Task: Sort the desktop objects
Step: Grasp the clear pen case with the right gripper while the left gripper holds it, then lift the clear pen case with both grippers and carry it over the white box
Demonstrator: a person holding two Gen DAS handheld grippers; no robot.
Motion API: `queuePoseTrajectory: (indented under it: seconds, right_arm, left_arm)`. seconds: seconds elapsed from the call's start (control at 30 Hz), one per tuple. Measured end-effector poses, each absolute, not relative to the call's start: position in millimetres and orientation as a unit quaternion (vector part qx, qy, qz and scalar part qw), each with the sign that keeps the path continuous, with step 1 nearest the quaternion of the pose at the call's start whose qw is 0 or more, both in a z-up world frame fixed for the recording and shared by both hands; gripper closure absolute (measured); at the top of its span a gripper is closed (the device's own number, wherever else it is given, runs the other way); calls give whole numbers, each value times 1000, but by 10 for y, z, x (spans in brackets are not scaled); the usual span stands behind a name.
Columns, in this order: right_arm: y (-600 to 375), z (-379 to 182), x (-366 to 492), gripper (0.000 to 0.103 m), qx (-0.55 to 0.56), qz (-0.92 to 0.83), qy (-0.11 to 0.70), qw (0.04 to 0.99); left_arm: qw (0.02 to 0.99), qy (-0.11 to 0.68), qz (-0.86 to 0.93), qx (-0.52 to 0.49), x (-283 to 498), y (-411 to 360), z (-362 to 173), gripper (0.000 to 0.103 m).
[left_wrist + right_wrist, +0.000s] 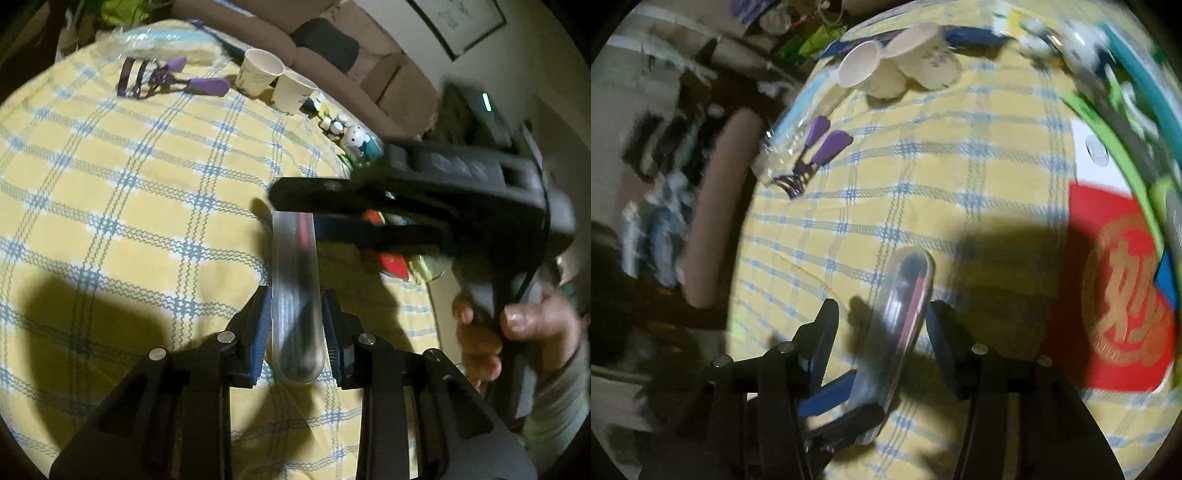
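A clear plastic tube case [295,295] with dark and red items inside lies between the pads of my left gripper [296,325], which is shut on it just above the yellow checked tablecloth [129,203]. My right gripper [295,212] reaches in from the right, its open jaws around the case's far end. In the right wrist view the case [905,314] sits between the spread fingers of my right gripper [882,314], with the left gripper's fingers [831,398] clamped on its near end.
Two paper cups [277,81] and a purple eyelash curler [173,77] lie at the far side. Small white figurines [351,136] stand at the right edge. A red packet [1115,295] and green and teal items [1126,122] lie at the right.
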State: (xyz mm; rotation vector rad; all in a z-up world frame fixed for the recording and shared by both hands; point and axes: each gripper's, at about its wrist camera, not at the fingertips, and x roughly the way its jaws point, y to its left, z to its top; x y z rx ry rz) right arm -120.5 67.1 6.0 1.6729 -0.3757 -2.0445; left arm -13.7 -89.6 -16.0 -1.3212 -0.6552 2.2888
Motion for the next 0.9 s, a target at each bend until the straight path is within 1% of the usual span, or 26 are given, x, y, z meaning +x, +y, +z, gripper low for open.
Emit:
queuePoseTrajectory:
  seconds: [0.07,0.1,0.13,0.17,0.23,0.3,0.37,0.43,0.53,0.67,0.8,0.9]
  right_arm:
    - [495,104,-1198,53,607,-759,-69,226]
    - [398,121,-1166,56,599,-768,-32,223]
    - [362,115,-1141,65,595,-771,-18,224]
    - [370,104,-1123,71,591,-774,-18,226]
    - [509,63,-1120,77,589,-768,-72,241]
    - [690,3,-1102,81,590,-751,-145,258]
    - [794,-12,-1055,87,583,-743,-188,271]
    - [901,-27,-1004,90,577,-734,-225,278]
    - [993,13,-942,91,569,-728,-258,284]
    - [1042,194,-880,91,552,-735,-264,293]
    - [1278,457,-812,91,528,-728,-312,308]
    - [1574,789,-722,91,493,-728,-348,326]
  left_arm:
    - [204,-228,825,-474,-126,-869,-145,76]
    - [204,-231,825,-474,-109,-873,-135,75]
    - [205,-236,823,-474,-111,-883,-134,75]
    - [208,-239,821,-475,-111,-889,-137,75]
    - [214,-239,819,-475,-103,-879,-136,75]
    - [221,-239,818,-475,-93,-857,-135,75]
    - [225,-242,815,-476,-83,-848,-134,75]
    - [228,-242,813,-478,-90,-831,-124,76]
    - [232,-235,814,-477,-104,-750,-86,76]
    - [244,-235,816,-467,-99,-672,71,77]
    - [272,-225,827,-437,-57,-533,466,78]
    - [295,-204,837,-412,-56,-305,802,77]
